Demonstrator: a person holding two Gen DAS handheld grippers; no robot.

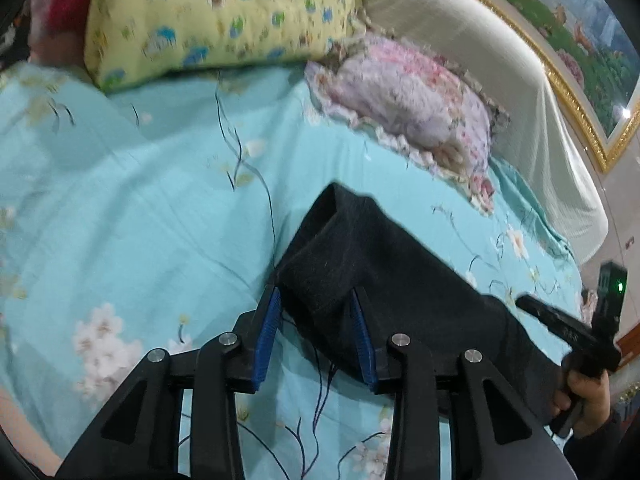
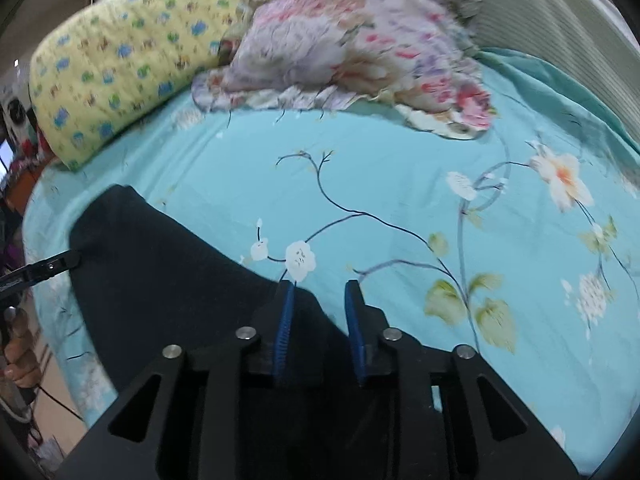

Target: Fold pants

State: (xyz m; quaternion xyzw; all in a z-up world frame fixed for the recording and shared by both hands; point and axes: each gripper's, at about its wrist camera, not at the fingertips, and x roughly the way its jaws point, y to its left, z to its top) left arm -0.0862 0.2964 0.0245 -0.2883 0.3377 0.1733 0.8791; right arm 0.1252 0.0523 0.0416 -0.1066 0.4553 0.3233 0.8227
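Note:
The black pants [image 1: 400,264] lie folded on a turquoise flowered bed sheet [image 1: 140,208]. My left gripper [image 1: 314,292] hovers over their near left corner. Its blue pads stand apart on either side of a thick fold without pressing it. My right gripper [image 2: 320,284] is open over the right end of the pants [image 2: 160,272]. Black cloth shows by its left pad and bare sheet [image 2: 400,184] by its right one. The left wrist view catches the right tool's black finger [image 1: 548,316] and the hand holding it at the far right edge.
A yellow patterned pillow [image 1: 216,16] and a pink floral pillow [image 1: 412,96] lie at the head of the bed. Behind them is a pale headboard [image 1: 500,60], with a gold-framed picture [image 1: 592,40] above. The bed's left edge [image 2: 44,208] drops to clutter.

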